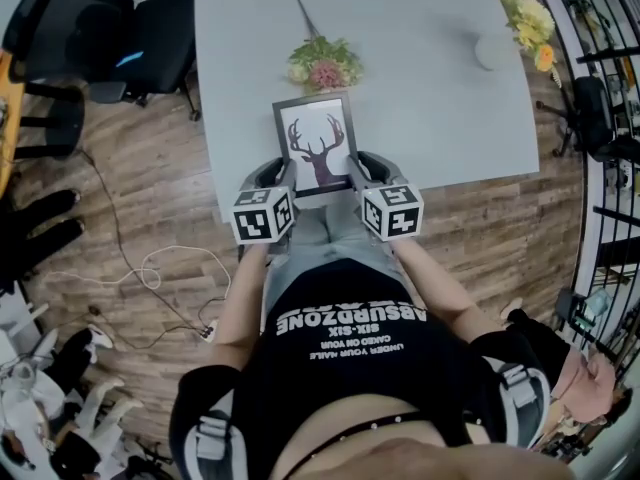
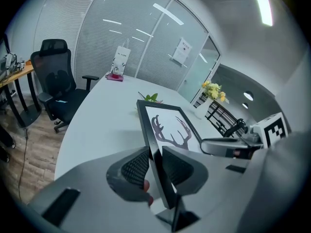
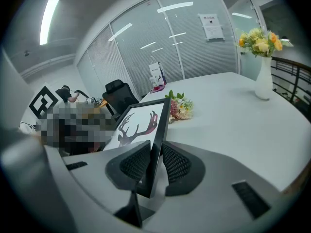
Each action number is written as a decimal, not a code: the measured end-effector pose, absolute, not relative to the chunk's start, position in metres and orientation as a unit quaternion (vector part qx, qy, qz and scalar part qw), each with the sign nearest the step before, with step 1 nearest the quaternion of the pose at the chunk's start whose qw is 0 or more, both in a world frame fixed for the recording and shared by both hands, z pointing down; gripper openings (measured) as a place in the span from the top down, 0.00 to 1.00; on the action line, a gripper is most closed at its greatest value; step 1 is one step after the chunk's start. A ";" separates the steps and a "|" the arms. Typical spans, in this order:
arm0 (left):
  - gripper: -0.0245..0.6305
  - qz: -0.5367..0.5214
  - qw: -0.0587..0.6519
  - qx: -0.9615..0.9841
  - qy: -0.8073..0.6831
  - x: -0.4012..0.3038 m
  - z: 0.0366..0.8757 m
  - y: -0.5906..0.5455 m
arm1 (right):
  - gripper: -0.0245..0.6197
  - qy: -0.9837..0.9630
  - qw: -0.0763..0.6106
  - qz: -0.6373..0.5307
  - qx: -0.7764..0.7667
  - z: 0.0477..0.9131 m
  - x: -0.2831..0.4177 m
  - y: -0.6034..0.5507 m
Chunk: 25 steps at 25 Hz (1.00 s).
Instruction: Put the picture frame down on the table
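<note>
A black picture frame with a deer-antler print is held between both grippers above the near edge of the pale table. My left gripper is shut on the frame's left edge, near its lower corner. On the opposite side, my right gripper is shut on the right edge. The frame's print faces up, tilted toward me. From the left gripper view the right gripper shows across the frame.
A small flower bunch lies on the table just beyond the frame. A white vase with yellow flowers stands at the far right. A black office chair is left of the table. Cables lie on the wood floor.
</note>
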<state>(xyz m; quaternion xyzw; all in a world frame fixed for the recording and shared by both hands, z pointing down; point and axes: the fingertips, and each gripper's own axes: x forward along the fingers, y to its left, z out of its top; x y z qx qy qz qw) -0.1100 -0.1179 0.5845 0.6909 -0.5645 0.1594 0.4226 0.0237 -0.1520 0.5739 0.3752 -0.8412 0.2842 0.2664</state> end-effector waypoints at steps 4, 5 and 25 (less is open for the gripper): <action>0.82 0.166 0.430 0.688 -0.560 -0.110 0.593 -0.119 | 0.82 -0.838 0.273 0.289 0.375 0.581 0.023 -0.153; 0.82 0.167 0.432 0.688 -0.559 -0.110 0.595 -0.119 | 0.82 -0.837 0.274 0.290 0.375 0.583 0.023 -0.153; 0.82 0.195 0.474 0.666 -0.542 -0.111 0.644 -0.116 | 0.82 -0.819 0.313 0.310 0.368 0.626 0.021 -0.152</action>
